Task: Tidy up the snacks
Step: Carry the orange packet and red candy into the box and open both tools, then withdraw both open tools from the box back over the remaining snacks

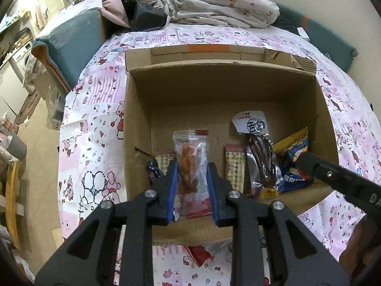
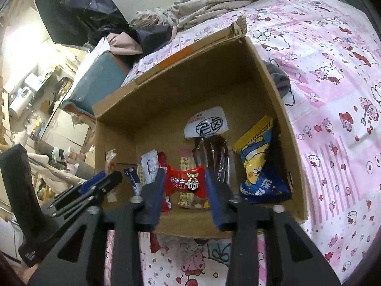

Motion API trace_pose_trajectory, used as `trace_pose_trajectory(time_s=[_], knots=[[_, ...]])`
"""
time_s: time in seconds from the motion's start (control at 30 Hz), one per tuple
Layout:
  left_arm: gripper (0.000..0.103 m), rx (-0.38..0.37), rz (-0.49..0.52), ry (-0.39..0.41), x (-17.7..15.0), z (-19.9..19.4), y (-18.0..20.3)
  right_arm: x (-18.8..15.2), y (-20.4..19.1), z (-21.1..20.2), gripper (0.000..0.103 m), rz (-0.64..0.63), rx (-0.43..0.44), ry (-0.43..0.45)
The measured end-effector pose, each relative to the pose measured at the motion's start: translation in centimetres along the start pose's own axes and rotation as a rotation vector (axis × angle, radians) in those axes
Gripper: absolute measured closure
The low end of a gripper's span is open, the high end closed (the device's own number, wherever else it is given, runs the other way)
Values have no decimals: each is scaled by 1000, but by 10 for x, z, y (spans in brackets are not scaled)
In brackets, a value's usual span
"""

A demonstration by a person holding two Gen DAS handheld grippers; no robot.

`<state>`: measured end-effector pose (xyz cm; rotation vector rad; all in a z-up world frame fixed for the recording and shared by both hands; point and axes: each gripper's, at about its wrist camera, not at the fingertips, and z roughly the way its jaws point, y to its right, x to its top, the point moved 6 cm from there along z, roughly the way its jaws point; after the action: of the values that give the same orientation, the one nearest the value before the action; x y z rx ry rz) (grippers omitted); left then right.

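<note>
My left gripper [image 1: 192,170] is shut on a clear snack packet with orange pieces and red ends [image 1: 190,164], held over the open cardboard box [image 1: 223,83]. My right gripper [image 2: 185,180] is shut on a red snack packet with a cartoon face [image 2: 184,183], held at the box's near edge [image 2: 185,228]. In the box lie a dark meat snack with a white label [image 1: 259,159], a yellow and blue bag [image 1: 293,164], and beige checked bars [image 1: 234,166]. The right gripper's tip [image 1: 309,162] shows inside the box in the left view. The left gripper [image 2: 100,186] shows at lower left in the right view.
The box stands on a bed with a pink cartoon sheet [image 1: 95,128]. A red packet [image 1: 198,253] lies on the sheet in front of the box. Bundled clothes [image 1: 214,2] lie behind it. A teal cushion [image 1: 69,45] and a cluttered room sit to the left.
</note>
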<state>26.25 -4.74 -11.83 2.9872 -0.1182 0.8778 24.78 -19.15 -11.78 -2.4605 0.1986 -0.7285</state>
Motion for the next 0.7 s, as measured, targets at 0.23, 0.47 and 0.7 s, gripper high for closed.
trace_pose_trajectory(time_s=[0.23, 0.47, 0.7], knots=[[26, -43, -31, 33, 2, -10, -2, 7, 4, -10, 29, 30, 8, 37], [14, -69, -45, 57, 2, -27, -6, 9, -1, -30, 9, 7, -5, 96], [14, -75, -67, 63, -5, -47, -17, -5, 3, -46, 9, 51, 2, 84]])
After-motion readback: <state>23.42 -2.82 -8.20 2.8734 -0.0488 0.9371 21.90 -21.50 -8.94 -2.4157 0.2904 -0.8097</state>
